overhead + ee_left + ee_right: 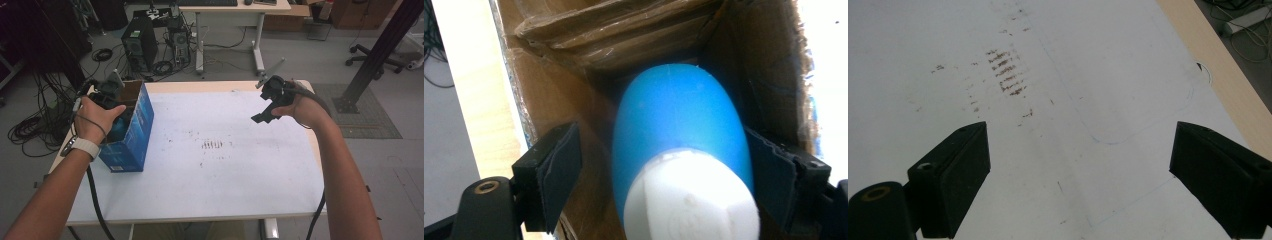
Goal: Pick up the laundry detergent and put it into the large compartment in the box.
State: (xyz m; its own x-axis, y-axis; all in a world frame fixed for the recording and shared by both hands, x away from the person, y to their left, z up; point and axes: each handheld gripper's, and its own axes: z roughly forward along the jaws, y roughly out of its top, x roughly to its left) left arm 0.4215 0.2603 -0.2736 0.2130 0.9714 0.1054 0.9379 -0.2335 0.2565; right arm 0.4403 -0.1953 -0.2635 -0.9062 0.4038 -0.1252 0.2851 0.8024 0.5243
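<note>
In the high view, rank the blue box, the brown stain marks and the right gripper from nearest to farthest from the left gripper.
1. Blue box, at the table's left edge, directly under the left gripper.
2. Brown stain marks, mid-table.
3. Right gripper, above the table's far right.

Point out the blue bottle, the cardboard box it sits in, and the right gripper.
blue bottle (679, 120), left gripper view, on its blue body.
cardboard box (141, 116), high view, on its blue outer wall.
right gripper (1078, 175), right gripper view, midway between its jaws.
</note>
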